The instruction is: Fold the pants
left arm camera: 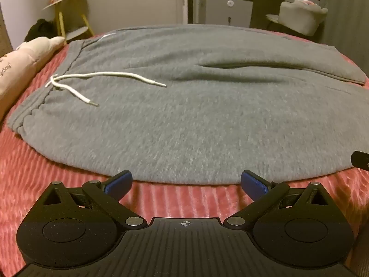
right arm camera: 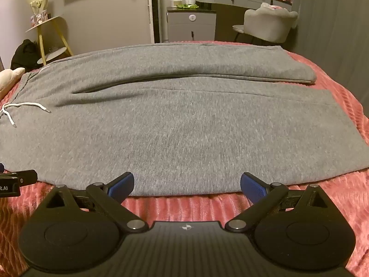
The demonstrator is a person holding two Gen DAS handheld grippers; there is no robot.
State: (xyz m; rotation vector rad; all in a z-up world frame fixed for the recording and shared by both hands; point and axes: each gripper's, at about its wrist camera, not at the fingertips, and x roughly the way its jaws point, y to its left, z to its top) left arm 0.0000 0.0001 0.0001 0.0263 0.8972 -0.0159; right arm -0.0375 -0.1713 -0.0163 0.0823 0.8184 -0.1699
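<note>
Grey sweatpants (left arm camera: 184,115) lie flat on a pink ribbed bedspread (left arm camera: 180,198), waistband at the left with a white drawstring (left arm camera: 96,78), legs running right. In the right wrist view the pants (right arm camera: 184,133) show both legs side by side, cuffs at the right. My left gripper (left arm camera: 186,182) is open and empty, its blue pads just short of the near edge of the pants. My right gripper (right arm camera: 187,184) is open and empty at the near edge of the near leg. The right gripper's tip shows at the right edge of the left wrist view (left arm camera: 361,159).
A pale pillow (left arm camera: 25,62) lies at the bed's left edge. Beyond the bed stand a yellow side table (right arm camera: 50,37), a grey cabinet (right arm camera: 191,25), a grey chair (right arm camera: 269,23) and a dresser. The left gripper's body (right arm camera: 13,182) sits at the left.
</note>
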